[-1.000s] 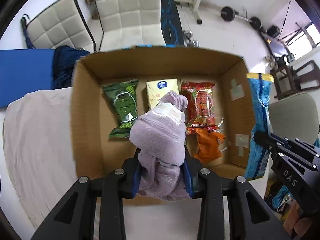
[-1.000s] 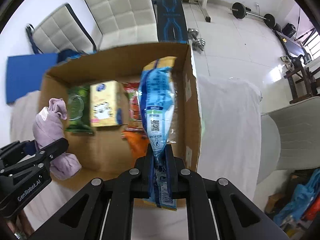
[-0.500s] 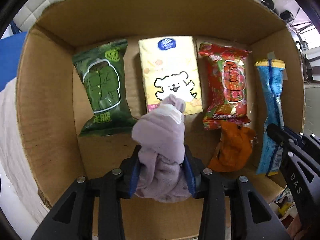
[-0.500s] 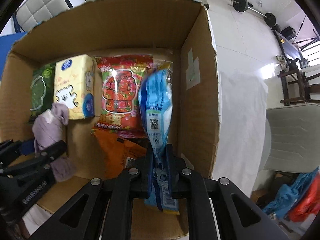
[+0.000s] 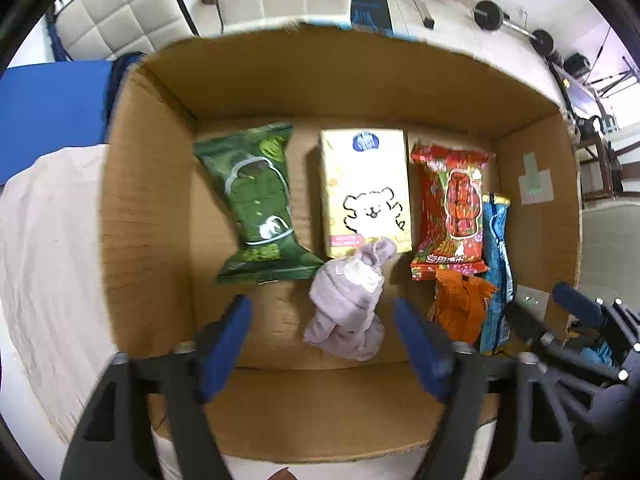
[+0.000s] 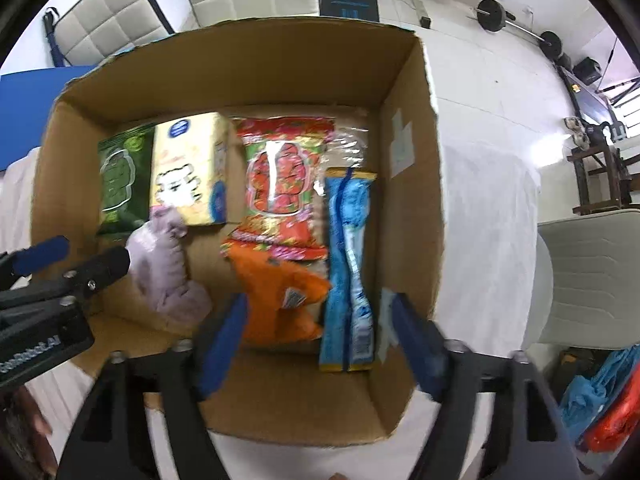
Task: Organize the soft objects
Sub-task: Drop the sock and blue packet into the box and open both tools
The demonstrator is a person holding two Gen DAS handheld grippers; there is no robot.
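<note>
A cardboard box (image 5: 148,208) (image 6: 408,200) stands on a cloth-covered table. Inside lie a green packet (image 5: 256,204) (image 6: 120,176), a yellow tissue pack (image 5: 366,192) (image 6: 192,168), a red packet (image 5: 454,208) (image 6: 284,188), an orange packet (image 5: 460,308) (image 6: 276,296), a lilac cloth bundle (image 5: 348,304) (image 6: 166,260) and a blue packet (image 5: 496,264) (image 6: 350,268). My left gripper (image 5: 324,320) (image 6: 72,256) is open above the lilac bundle. My right gripper (image 6: 316,320) (image 5: 560,308) is open above the blue and orange packets.
Two padded white chairs (image 5: 128,12) stand behind the box. A blue mat (image 5: 48,104) lies at the left. Gym weights (image 6: 496,20) sit on the floor behind. A grey chair (image 6: 592,272) stands at the right, with coloured bags (image 6: 608,400) below it.
Both grippers have opened and drawn back. The lilac bundle and the blue packet were let go and now lie in the box.
</note>
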